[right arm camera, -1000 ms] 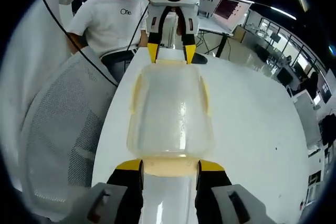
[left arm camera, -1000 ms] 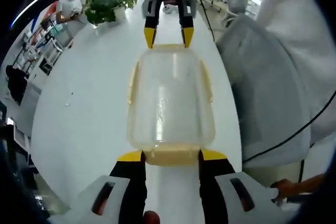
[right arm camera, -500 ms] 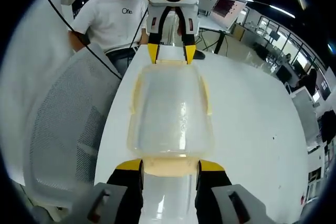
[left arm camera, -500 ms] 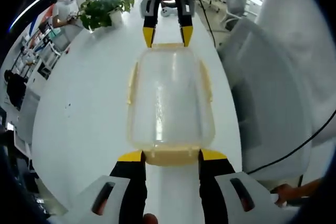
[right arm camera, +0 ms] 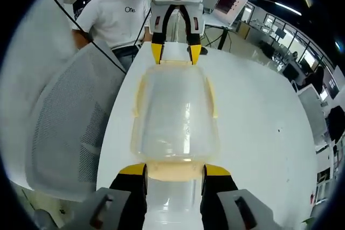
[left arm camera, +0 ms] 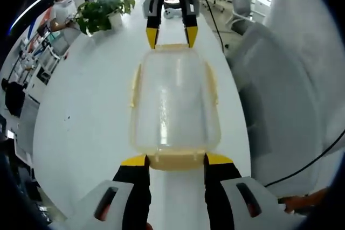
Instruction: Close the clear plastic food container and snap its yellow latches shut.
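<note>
White tabletop (left arm camera: 86, 111) stretches away under both cameras, and on it, dead centre, lies one clear plastic container (left arm camera: 175, 103) with its lid down and pale yellow trim around the rim. Four latches can be counted: one at each short end and one along each long side (left arm camera: 136, 84). In the left gripper view, the left gripper (left arm camera: 175, 160) has its two yellow-tipped jaws set apart, one at either side of the near end latch (left arm camera: 175, 160), touching or just beside it; whether they actually squeeze it cannot be told. Across the box the right gripper (left arm camera: 171, 36) comes in from the far end, its two jaws likewise spread at the corners of the far latch (left arm camera: 171, 47). The right gripper view mirrors that: jaws apart around its own near latch (right arm camera: 173, 169), the other gripper at the opposite end. One potted plant (left arm camera: 102, 12) stands far off on the table. One grey mesh chair (right arm camera: 64, 127) sits beside the table, and a person in a white T-shirt (right arm camera: 116, 17) is behind it.
</note>
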Tool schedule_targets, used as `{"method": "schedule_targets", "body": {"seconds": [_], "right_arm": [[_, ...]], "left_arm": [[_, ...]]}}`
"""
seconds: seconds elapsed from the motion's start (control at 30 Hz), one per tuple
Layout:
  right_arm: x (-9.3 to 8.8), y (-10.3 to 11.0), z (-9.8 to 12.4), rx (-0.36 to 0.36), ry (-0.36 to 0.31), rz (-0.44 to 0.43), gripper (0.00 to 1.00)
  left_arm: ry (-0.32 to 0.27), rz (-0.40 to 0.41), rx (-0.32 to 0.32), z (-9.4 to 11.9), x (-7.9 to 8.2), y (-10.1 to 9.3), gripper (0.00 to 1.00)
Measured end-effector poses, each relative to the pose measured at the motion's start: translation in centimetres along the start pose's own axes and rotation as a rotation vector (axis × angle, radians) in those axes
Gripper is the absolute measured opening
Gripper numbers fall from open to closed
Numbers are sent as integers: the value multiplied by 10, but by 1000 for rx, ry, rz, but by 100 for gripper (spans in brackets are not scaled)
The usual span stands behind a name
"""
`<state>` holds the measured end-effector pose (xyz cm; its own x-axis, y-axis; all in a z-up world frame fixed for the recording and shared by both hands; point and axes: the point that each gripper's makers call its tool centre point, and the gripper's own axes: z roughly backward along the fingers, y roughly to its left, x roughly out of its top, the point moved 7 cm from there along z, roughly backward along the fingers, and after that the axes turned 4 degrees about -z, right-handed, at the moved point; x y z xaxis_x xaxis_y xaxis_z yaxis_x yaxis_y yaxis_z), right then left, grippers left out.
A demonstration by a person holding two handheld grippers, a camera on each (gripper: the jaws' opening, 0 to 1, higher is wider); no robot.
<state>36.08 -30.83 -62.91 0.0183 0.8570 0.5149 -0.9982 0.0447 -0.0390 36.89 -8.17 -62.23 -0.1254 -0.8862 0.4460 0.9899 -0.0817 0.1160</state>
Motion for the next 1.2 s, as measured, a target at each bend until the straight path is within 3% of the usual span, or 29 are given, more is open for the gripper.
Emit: {"method": "schedule_targets", "body": {"seconds": [1.2], "right_arm": [[-66,-5,20,-5,24,-16,36]], "left_arm": [[-39,-8,-3,-41,51,11,36]]}}
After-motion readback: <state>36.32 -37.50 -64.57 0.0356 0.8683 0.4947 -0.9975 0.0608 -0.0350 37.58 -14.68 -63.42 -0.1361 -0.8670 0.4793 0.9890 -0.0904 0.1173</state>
